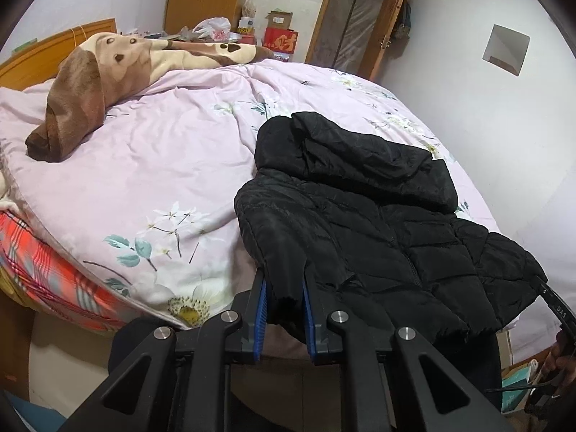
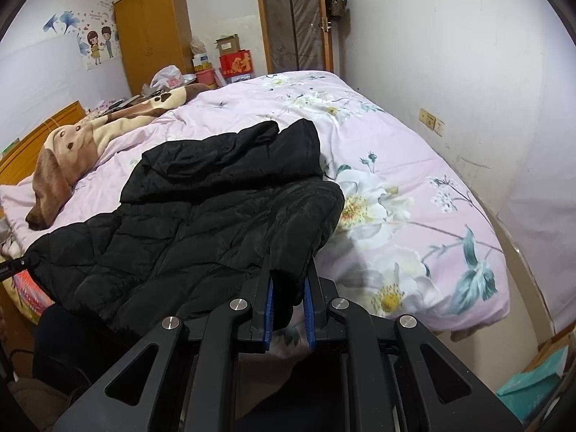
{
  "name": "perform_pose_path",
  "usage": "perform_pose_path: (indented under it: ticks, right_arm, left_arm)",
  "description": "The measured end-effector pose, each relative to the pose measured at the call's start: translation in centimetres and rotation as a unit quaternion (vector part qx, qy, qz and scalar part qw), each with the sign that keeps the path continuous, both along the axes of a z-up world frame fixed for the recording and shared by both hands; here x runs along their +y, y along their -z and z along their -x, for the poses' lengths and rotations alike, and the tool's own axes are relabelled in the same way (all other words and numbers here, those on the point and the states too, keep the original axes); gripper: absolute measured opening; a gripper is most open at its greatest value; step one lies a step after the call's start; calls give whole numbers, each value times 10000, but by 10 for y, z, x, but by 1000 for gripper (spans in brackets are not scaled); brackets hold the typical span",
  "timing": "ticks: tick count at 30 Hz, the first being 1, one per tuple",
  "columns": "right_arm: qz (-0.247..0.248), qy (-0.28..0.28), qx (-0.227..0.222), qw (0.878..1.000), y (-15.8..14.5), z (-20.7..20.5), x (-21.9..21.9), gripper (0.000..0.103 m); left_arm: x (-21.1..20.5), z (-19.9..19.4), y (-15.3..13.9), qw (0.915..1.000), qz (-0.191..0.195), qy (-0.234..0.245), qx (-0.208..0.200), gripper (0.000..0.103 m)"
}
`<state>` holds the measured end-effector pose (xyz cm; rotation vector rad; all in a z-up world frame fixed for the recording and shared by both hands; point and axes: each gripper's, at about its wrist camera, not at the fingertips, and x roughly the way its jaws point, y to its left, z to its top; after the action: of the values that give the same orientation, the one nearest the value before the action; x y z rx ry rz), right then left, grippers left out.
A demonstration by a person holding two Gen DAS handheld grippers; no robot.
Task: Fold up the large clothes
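While pinched at its hem – jacket [image 1: 360, 216] | between both tongs

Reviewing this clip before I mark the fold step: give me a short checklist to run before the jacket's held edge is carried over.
1. Left gripper pinching the jacket hem: ok.
2. Right gripper pinching its hem corner: ok.
3. Hood lying flat on the bedspread: ok.
4. Bed space beyond the jacket free: ok.
5. Brown blanket apart from the jacket: ok.
6. Sleeves tucked in: cannot tell.
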<state>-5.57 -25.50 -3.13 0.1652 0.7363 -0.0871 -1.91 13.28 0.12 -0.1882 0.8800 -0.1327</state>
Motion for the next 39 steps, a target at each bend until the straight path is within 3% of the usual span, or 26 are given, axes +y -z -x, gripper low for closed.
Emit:
perform_pose_path:
  ticks: [6,12,16,25,37,39]
  right_arm:
    - [91,-50,-106,9999,-11,-19,1,14]
    - [280,-105,-332,9990,-37,-49,5,14]
    - [404,-109,-414,9983,-54,-78,7,14]
    - [537,-26,-430,9976,-80,-163,4,14]
    - [556,120,14,9984,-72,-288,-13,14]
    - [545,167,127,9983,-67,-308,-15,14]
  left_arm:
    - [-6,-11,-6,10000,23,-3,-12,17]
    - [-8,-48,-33,9996,76,-53,-252,17]
    - [-11,-85,-55,9992,105,-34,-397,17]
    - [-35,-175,-86,9975,-226,-50,-672,17]
    - [-51,-302,-82,9961,-637,-236,-569,15]
    - [-51,-325,-77,9958,-676,-314,-525,7]
